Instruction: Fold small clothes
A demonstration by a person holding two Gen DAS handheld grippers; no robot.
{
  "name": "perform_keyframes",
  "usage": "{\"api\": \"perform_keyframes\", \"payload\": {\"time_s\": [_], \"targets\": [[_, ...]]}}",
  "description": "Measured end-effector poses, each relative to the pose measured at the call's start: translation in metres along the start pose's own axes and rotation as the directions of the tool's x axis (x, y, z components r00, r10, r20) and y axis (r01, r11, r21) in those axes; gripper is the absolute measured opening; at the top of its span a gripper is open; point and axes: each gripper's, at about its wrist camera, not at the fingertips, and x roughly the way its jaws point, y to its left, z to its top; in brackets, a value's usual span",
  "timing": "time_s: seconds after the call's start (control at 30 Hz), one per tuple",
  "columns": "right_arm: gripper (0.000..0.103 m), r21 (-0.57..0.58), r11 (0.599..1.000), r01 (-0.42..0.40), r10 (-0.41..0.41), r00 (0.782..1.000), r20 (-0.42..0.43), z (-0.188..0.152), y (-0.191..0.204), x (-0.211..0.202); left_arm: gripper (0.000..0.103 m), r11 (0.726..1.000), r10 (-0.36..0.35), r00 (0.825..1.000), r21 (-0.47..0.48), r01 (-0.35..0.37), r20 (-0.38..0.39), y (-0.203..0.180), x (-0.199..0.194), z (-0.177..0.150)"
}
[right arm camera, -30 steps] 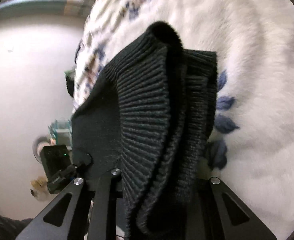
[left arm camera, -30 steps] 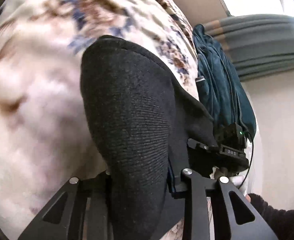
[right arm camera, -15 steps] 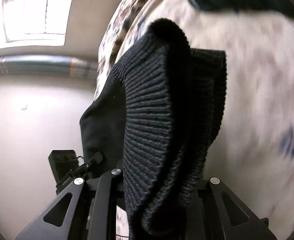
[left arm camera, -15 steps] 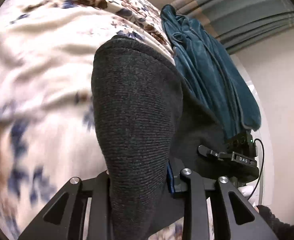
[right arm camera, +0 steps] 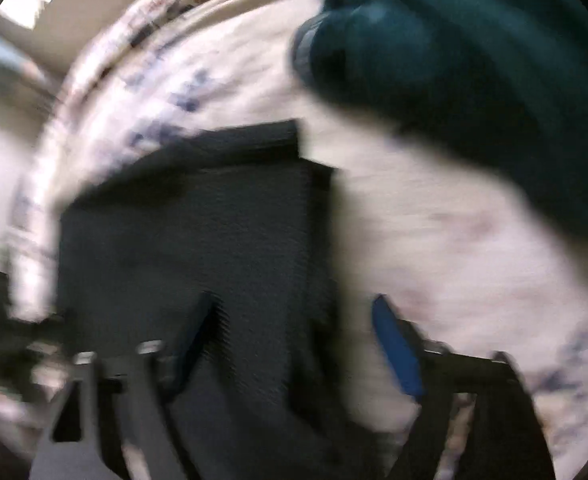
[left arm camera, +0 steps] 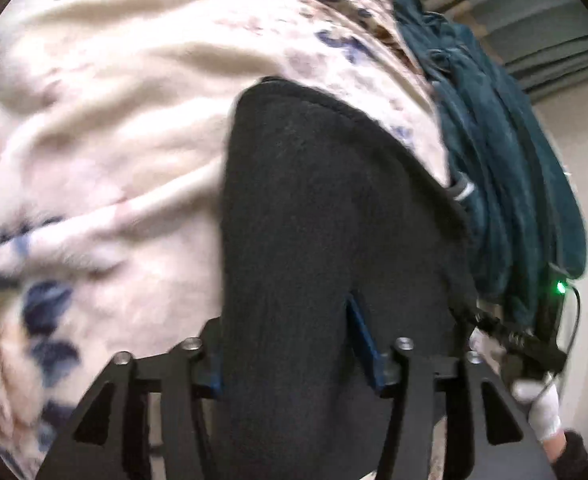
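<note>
Teal garment [right arm camera: 474,80] crowds far side — blanket [right arm camera: 434,232] beside black knit [right arm camera: 197,240] free.

Black two-finger grippers, blue pads, white-gloved hand

Left gripper [left arm camera: 294,344]: black struts, silver screws, triangular cutouts. Right gripper [right arm camera: 294,344]: blurred, blue pads. Lower right of the left view: white glove [left arm camera: 544,412], dark sleeve [left arm camera: 574,450].

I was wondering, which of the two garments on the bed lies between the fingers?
The black knitted garment, lying on the floral blanket; the teal garment sits farther off.

The right wrist view is motion-blurred; the black knit garment [right arm camera: 197,232] runs past the bottom edge, its lower part unseen.
</note>
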Motion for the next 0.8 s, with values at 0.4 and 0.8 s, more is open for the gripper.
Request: {"api": "perform_keyframes", "payload": {"time_s": [0.4,0.8], "targets": [[0.103,-0.029,0.959,0.283,-0.275,0.947,0.165,-0.075,0.034,-0.101,0.101,0.884,0.435,0.888,0.114,-0.453,0.151,-0.07,-0.042,-0.056],[0.103,-0.012,0.956,0.294,-0.278,0.916,0.289,-0.156,0.042,-0.241,0.101,0.843,0.46,0.837,0.152,-0.517,0.295,-0.15,-0.143,-0.113]]}}
